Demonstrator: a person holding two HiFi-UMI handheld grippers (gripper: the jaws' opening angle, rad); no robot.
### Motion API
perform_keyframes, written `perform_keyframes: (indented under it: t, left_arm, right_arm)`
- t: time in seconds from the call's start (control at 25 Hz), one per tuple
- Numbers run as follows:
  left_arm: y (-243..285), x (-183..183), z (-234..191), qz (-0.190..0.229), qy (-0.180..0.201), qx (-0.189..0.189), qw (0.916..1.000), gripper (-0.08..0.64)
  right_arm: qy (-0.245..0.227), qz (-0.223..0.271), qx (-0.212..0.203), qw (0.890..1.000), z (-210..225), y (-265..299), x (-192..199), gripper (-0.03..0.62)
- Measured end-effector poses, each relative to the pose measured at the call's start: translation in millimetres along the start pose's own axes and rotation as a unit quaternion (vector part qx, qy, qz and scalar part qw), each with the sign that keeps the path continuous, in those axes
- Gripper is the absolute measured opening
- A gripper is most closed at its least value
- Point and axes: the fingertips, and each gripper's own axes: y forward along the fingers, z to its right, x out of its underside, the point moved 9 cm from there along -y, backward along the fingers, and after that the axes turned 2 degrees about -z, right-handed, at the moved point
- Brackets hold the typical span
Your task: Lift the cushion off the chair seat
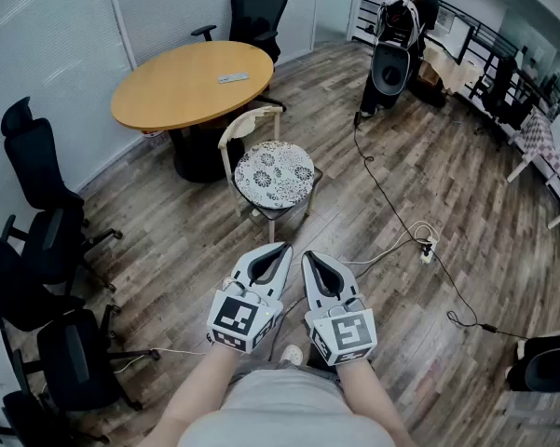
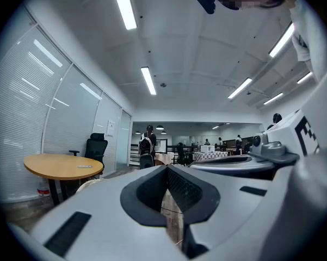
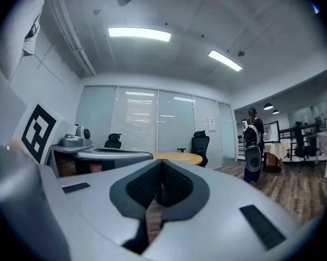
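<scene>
A round white floral-print fabric cushion point(image 1: 274, 175) lies on the seat of the cream wooden chair point(image 1: 247, 115), well ahead of the left gripper point(image 1: 280, 249) and right gripper point(image 1: 310, 258), both closed on nothing (it looks light, soft and floppy, best pinched at its near rim)

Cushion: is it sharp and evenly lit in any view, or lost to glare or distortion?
Head view: cushion sharp, evenly lit, no glare, room bowed at the edges. Left gripper view: heavy fisheye, dark corners, bright ceiling light; cushion not seen. Right gripper view: same fisheye; cushion not seen.
</scene>
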Motion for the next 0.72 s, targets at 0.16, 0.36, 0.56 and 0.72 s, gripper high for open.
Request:
perform_keyframes:
  t: [0.16,0.36,0.56,0.72]
  left_arm:
    - [8,-1,12,0.009,0.000,-0.015,0.9998,0.003]
    - [17,-6,20,0.009,0.016,-0.020,0.9996,0.003]
    - [23,-9,19,0.011,0.018,-0.023,0.9995,0.003]
    - [31,-6,5,0.008,0.017,-0.026,0.9995,0.003]
  right_arm:
    - [-0.005,0.007,-0.010,1.000,14,-8,-2,0.026]
    - [-0.005,0.012,-0.017,1.000,32,-8,-7,0.025]
    - [-0.009,0.015,-0.011,1.000,38,-5,-8,0.025]
    - [-0.016,0.016,-0.013,1.000,41,11,-7,0.026]
